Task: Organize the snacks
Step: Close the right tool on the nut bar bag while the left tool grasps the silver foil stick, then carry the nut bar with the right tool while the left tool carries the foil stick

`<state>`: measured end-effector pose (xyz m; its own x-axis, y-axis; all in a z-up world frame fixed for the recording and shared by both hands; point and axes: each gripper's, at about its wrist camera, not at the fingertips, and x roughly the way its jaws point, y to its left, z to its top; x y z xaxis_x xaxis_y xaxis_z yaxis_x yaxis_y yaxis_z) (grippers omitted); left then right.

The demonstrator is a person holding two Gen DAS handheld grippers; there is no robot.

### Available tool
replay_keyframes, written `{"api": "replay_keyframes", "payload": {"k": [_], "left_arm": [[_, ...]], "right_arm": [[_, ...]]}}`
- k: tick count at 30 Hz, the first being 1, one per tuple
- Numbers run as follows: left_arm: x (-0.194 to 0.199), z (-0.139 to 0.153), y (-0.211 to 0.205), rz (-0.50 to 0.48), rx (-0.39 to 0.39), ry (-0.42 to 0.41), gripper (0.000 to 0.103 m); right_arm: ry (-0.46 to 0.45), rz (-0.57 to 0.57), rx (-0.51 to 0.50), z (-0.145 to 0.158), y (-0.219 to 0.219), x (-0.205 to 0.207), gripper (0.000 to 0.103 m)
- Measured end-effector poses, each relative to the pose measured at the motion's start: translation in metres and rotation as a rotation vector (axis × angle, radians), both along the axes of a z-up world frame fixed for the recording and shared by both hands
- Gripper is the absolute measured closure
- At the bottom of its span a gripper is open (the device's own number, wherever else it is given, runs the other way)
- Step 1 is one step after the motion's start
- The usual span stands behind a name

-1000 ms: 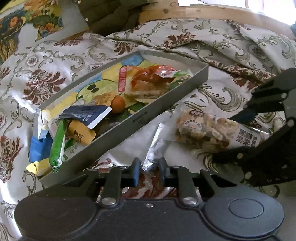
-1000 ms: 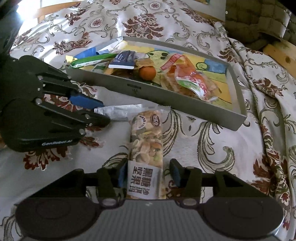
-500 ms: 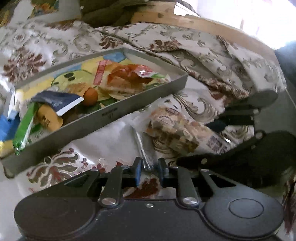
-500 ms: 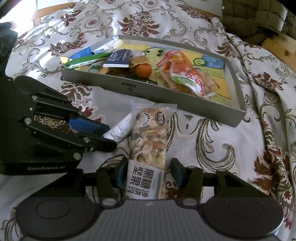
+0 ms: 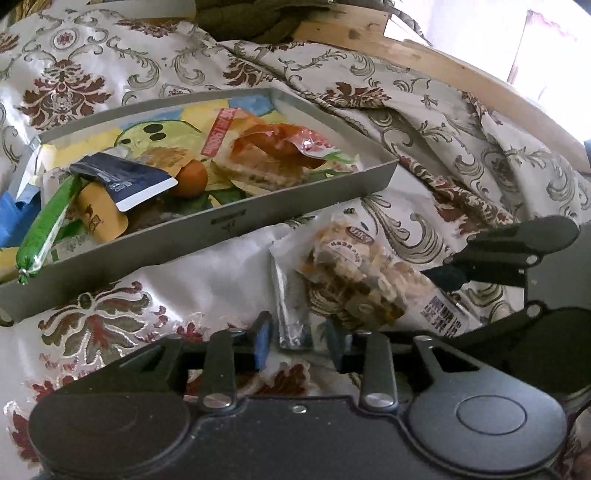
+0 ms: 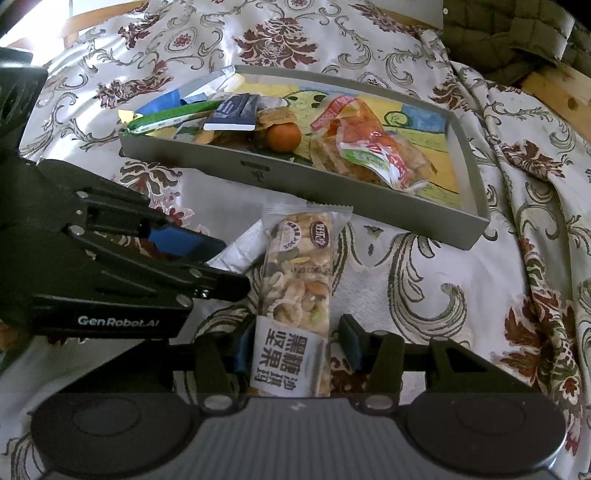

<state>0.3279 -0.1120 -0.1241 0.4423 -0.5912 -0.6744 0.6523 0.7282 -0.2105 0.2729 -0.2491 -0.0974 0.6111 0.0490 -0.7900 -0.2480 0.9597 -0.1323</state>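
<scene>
A grey tray of snacks lies on a floral bedspread. In front of it lie a clear-wrapped nut bar and a flat silver packet partly under the bar's left side. My left gripper has its jaws opening. The silver packet's near end sits between the pads with a gap on each side. My right gripper is shut on the nut bar's labelled near end.
In the tray are a green sausage stick, a dark blue packet, an orange ball and an orange-red bag. An olive quilted jacket and a wooden bed frame lie beyond it.
My left gripper has rolled, and its jaws, pinched on the silver packet before, now stand apart around it. The right gripper and nut bar have not moved.
</scene>
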Motion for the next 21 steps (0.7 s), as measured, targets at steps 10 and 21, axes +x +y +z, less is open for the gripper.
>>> {"api": "replay_keyframes", "payload": {"k": [10, 21], "left_arm": [[-0.004, 0.000, -0.003, 0.041, 0.035, -0.030, 0.085], [-0.020, 0.013, -0.009, 0.050, 0.129, -0.110, 0.100]], "right_arm": [[-0.008, -0.002, 0.025, 0.001, -0.001, -0.001, 0.061], [-0.059, -0.031, 0.055, 0.013, -0.007, -0.007, 0.061]]}}
